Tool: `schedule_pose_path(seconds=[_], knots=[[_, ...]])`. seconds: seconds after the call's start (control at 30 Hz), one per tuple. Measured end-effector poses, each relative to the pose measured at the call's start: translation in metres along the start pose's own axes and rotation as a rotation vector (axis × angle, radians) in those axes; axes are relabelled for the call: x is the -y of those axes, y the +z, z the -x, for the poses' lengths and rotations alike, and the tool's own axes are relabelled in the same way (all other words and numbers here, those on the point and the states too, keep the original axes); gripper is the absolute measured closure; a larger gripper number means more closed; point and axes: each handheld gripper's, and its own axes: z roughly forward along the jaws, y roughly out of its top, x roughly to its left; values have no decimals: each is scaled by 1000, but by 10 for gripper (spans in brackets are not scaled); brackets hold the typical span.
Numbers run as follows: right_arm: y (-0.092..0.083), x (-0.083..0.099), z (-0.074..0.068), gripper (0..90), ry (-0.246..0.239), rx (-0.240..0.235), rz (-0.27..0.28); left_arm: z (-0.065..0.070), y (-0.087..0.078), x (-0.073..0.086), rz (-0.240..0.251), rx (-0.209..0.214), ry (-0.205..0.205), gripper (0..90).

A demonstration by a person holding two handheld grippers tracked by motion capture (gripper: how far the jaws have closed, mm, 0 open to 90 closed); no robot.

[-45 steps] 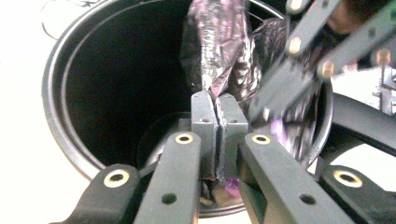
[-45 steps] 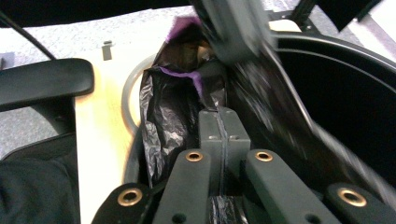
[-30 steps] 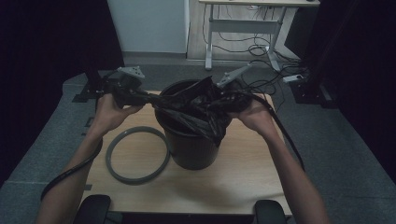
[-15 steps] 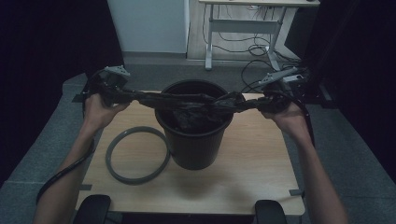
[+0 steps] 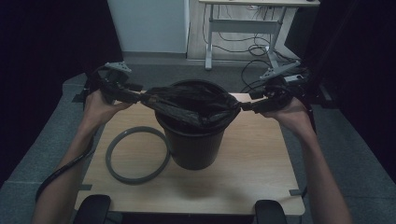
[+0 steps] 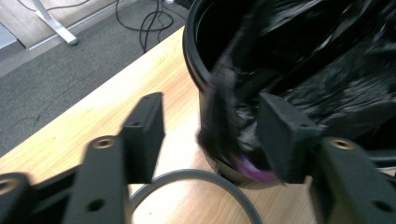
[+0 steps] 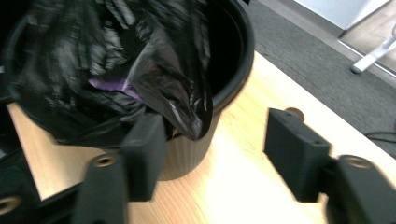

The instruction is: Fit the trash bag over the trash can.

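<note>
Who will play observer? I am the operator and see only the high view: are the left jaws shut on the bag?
Observer: No. In the left gripper view, the left gripper has just been opening. The bag hangs between its jaws, unpinched.
Operator: And the right?
Observer: The right gripper has just been opening too. The bag drapes by one jaw only.
Operator: Anything inside the bag?
Observer: A purple patch shows among its folds.
</note>
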Motion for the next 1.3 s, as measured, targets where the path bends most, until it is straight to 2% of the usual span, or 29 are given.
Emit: schedule_pose_path(seconds=[0.13,0.23,0.33,0.53,0.6,0.63,0.7,0.73,0.77,0.83,0.93,1.03,1.1,1.13,1.17,1.2,1.23,1.3], knots=[[-3,-8,-6,330,-27,-36,9,2,2,-6,-4,9,14,365],[-6,-14,-9,328,-41,-36,11,3,4,-10,-5,13,19,357],[-6,-20,-13,304,-53,-69,33,3,7,-15,1,19,20,338],[21,-37,-28,237,-114,-82,21,2,22,-28,-19,-9,16,257],[31,-42,-31,273,-130,-80,11,0,30,-32,-35,-24,11,259],[37,-44,-32,344,-133,-72,-3,-1,33,-34,-46,-32,6,286],[46,-45,-33,563,-153,-59,-51,-3,41,-35,-69,-35,-7,411],[51,-44,-33,684,-165,-43,-79,-4,43,-35,-77,-29,-7,524],[53,-43,-33,765,-167,-32,-92,-4,45,-34,-85,-27,-8,616],[53,-39,-30,855,-156,-4,-115,-4,47,-33,-90,-62,-14,761],[45,-31,-23,880,-133,28,-140,-7,40,-28,-58,-111,-38,852],[29,-22,-13,882,-101,82,-153,-12,28,-21,-18,-150,-71,879],[20,-15,-7,882,-75,111,-164,-15,20,-15,-8,-172,-84,883],[17,-11,-3,882,-63,129,-172,-17,16,-12,-5,-176,-93,883],[14,-7,0,882,-49,143,-182,-20,14,-8,3,-152,-104,883],[14,-3,4,882,-33,135,-176,-21,13,-5,9,-131,-112,884],[14,1,6,882,-18,106,-163,-21,14,-3,1,-131,-109,883],[20,6,8,881,-5,94,-180,-19,18,0,-20,-128,-96,883]])
